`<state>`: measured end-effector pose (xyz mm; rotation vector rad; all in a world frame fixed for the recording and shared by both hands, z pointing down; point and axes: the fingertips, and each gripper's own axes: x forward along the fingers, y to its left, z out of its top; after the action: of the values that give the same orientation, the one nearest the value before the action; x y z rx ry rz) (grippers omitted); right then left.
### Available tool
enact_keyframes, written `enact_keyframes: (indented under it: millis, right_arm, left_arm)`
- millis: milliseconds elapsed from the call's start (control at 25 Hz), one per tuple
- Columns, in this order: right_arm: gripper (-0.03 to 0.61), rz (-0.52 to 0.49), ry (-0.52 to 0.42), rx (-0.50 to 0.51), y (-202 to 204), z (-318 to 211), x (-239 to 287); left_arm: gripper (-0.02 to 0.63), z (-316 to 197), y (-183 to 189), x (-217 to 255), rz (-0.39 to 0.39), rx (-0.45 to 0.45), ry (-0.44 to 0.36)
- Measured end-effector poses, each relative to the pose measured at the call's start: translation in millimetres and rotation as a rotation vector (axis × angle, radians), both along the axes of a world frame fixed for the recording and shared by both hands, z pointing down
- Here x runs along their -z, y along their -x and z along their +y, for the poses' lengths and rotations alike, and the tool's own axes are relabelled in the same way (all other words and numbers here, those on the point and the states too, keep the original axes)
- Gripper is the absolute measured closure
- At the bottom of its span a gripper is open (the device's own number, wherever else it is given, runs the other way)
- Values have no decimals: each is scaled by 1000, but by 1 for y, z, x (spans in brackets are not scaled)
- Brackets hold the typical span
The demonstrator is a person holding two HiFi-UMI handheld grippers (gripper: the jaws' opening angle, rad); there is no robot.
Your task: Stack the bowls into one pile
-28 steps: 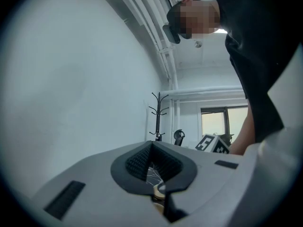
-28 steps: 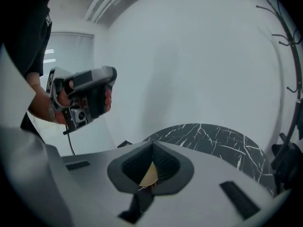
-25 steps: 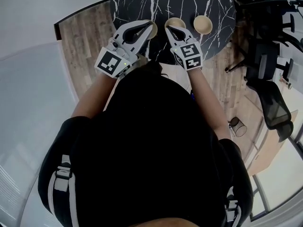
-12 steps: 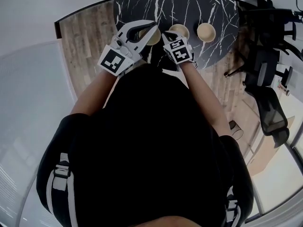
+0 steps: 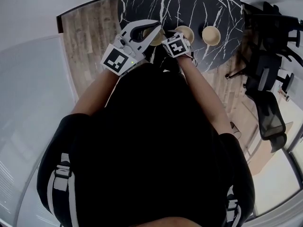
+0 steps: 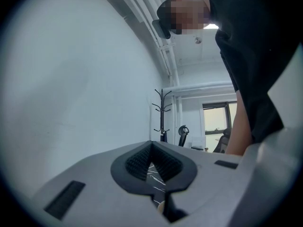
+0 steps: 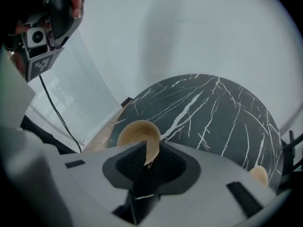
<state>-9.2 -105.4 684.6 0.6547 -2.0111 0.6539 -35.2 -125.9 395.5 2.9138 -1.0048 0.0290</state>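
Note:
Three tan bowls sit on the round black marble table. My right gripper tips steeply down over the middle bowl. In the right gripper view the near rim of that bowl stands between the jaws of the right gripper, which are opening, with a gap beside the rim. My left gripper points level, its tips meeting over the left bowl. The left gripper shows nothing between its pads. The third bowl stands apart at the right.
Black office chairs crowd the table's right side. Wooden floor and a white curved wall lie to the left. A coat stand stands far off. The table's far half holds no bowls.
The right gripper has tipped downward and come down to the table with its bowl, ending closer to the left gripper. The left gripper shifted only a little.

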Motion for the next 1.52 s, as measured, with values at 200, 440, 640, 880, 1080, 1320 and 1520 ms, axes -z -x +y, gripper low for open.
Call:
enact_keyframes:
  millis: [200, 440, 640, 880, 1080, 1320, 1520]
  right_arm:
    - [452, 51, 50, 10, 4, -2, -13]
    - [443, 92, 98, 13, 10, -4, -26]
    - [445, 120, 143, 21, 14, -4, -43]
    - [443, 166, 143, 19, 12, -12, -48]
    - [450, 186, 174, 26, 15, -9, -54]
    - [514, 211, 186, 7, 12, -9, -63]
    - [557, 211, 188, -10, 8, -12, -59]
  left_arm:
    - [609, 0, 4, -3, -4, 8, -3]
    - [609, -2, 13, -7, -3, 29, 6]
    - [609, -6, 19, -14, -2, 43, 12]
    - [609, -11, 30, -24, -8, 48, 12]
    - [609, -14, 38, -27, -6, 61, 22]
    - [609, -16, 45, -32, 1, 76, 30]
    - [609, -20, 50, -32, 11, 92, 6]
